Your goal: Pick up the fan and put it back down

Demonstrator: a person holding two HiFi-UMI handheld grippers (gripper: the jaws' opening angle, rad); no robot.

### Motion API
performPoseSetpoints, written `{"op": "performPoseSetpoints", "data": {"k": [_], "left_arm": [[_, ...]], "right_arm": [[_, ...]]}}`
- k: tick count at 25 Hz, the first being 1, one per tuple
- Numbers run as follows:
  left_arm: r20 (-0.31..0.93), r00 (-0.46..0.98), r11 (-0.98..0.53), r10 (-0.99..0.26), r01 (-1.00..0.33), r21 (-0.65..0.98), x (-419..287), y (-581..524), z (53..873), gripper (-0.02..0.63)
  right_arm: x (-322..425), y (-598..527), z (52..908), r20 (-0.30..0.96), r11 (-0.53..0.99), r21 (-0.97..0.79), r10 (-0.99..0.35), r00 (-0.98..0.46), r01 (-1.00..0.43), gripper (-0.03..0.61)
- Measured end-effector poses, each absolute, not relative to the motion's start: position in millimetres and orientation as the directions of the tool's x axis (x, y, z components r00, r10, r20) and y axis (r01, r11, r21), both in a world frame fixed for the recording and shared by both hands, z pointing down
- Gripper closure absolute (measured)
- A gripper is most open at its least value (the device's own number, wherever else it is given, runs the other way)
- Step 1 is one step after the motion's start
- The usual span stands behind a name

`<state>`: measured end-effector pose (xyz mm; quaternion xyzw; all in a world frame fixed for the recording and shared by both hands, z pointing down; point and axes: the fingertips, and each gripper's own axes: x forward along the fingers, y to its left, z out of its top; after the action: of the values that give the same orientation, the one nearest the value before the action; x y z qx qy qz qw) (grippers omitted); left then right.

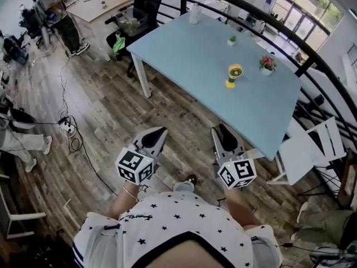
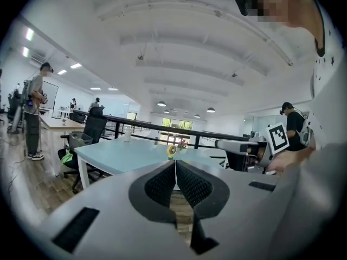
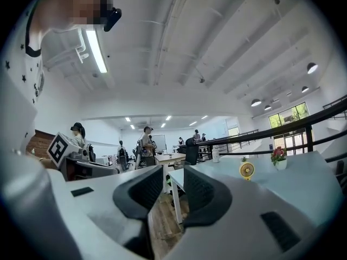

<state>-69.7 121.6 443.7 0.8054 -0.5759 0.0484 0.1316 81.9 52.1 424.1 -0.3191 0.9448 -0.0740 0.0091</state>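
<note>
A small yellow fan (image 1: 235, 75) stands upright near the middle of the light blue table (image 1: 189, 54). It shows far ahead in the left gripper view (image 2: 171, 150) and the right gripper view (image 3: 247, 170). Both grippers hover over the wooden floor, short of the table's near edge and well away from the fan. My left gripper (image 1: 161, 130) has its jaws together with nothing between them (image 2: 175, 163). My right gripper (image 1: 218, 128) is to its right; its jaws stand apart, with only floor and a table leg seen through the gap (image 3: 173, 171).
A potted red flower (image 1: 267, 64), a tiny green plant (image 1: 231, 39) and a white cup (image 1: 194, 14) share the table. A black office chair (image 1: 127, 27) stands at its far left and a white chair (image 1: 312, 147) at its right. A black railing (image 1: 312, 57) curves behind. Cables and a power strip (image 1: 67, 129) lie on the floor.
</note>
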Motion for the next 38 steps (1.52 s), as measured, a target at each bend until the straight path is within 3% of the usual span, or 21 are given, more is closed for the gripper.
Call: {"op": "performPoseSetpoints", "data": {"k": [23,38], "left_arm": [[0.245,0.293,-0.260,-0.924,-0.953,0.159,-45.2,20.9,452.2,0.584],[0.270,0.415,-0.377,-0.869,-0.908,0.182,-71.2,-95.3,458.7,0.584]], "right_arm": [[118.6,-60.3,455.2,0.086,0.763,-0.159,-0.621,-0.779,-0.626,0.465],[107.7,-154.4,480.6,0.180,0.647,-0.172,-0.720,-0.670,-0.742,0.450]]}}
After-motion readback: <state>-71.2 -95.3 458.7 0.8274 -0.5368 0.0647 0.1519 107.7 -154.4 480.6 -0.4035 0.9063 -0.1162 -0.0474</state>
